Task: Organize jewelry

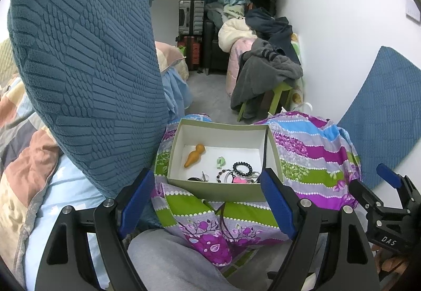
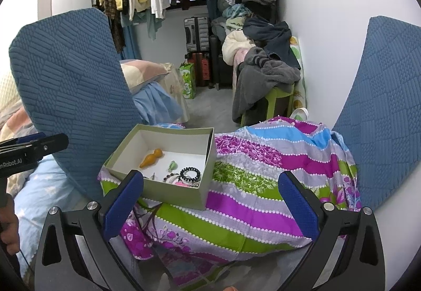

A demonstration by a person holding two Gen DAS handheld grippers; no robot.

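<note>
An open green box [image 1: 218, 189] [image 2: 173, 192] with a white inside rests on a striped purple, green and blue cloth [image 1: 310, 157] [image 2: 250, 185]. Inside lie an orange gourd-shaped piece [image 1: 194, 155] [image 2: 150, 158], a small green clip [image 1: 221, 161] [image 2: 172, 165], a black coil hair tie [image 1: 242, 168] [image 2: 190, 173] and a tangle of bracelets, a keyring and a pink piece. My left gripper [image 1: 208, 201] hangs open just short of the box, nothing between its blue pads. My right gripper [image 2: 210, 201] is open too, over the cloth to the right of the box.
Two blue quilted cushions stand either side, one left [image 1: 84, 75] [image 2: 71, 86] and one against the white wall at right [image 1: 381, 117] [image 2: 386, 107]. Beyond lie a green stool under grey clothes [image 2: 265, 83], suitcases [image 2: 197, 36] and hanging clothes. Bedding fills the left.
</note>
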